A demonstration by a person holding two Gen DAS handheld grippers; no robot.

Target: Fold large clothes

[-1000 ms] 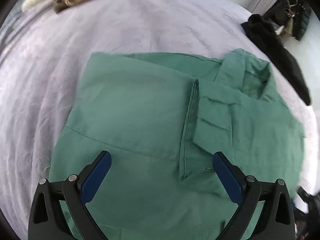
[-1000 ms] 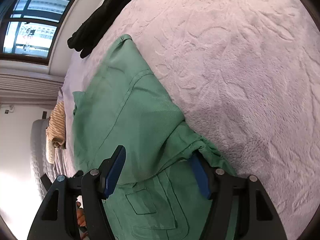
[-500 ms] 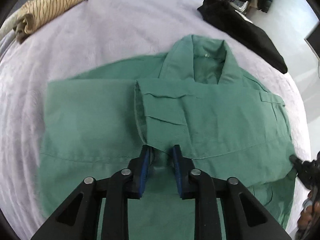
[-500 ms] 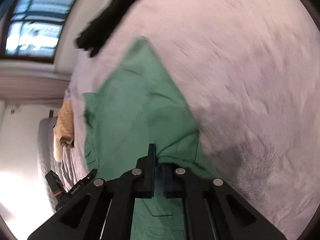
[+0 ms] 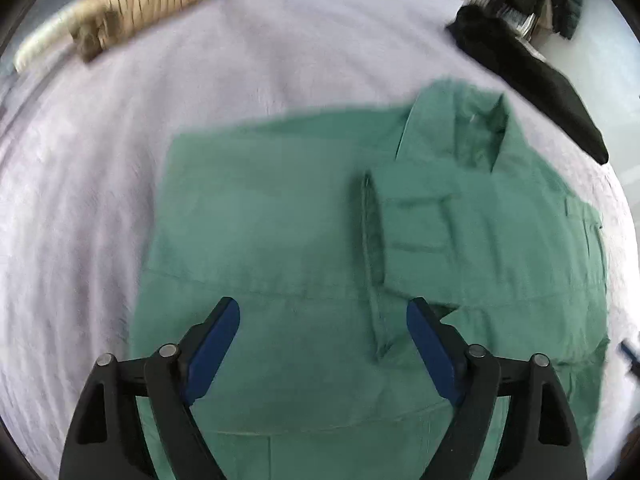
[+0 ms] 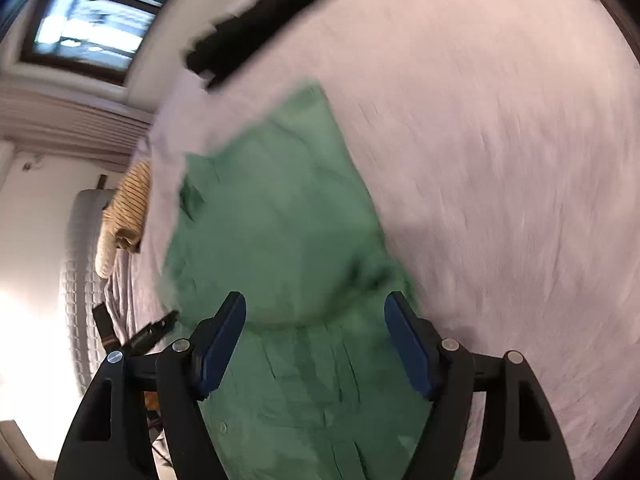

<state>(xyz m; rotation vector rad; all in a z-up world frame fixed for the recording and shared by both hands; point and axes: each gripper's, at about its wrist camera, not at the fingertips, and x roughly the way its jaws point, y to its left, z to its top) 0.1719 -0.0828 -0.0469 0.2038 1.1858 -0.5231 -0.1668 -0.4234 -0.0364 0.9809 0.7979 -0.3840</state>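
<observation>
**Green shirt flat on the bed, both grippers open above it**

The green cotton collared shirt (image 5: 304, 248) lay spread on the pale lilac textured bedspread (image 5: 80, 200), its collar toward the far right and a sleeve folded across the front, leaving a straight vertical edge near the middle. Its fabric looked smooth, though both pictures were blurred.

The left wrist view showed a tan striped garment (image 5: 148, 4) at the far left corner, the whole shirt front with its chest pocket, and a long black garment (image 5: 532, 76) at the far right. The right wrist view alone showed a window (image 6: 88, 36) and white wall at left, with the shirt (image 6: 280, 216) seen from its side edge, bunched a little near the pads.

The left gripper (image 5: 323, 336) had just been opening; its blue pads stood wide apart over the shirt's lower part, gripping nothing. The right gripper (image 6: 315, 332) had likewise just been opening, its jaws wide and empty, the shirt's edge lying below and between them.
</observation>
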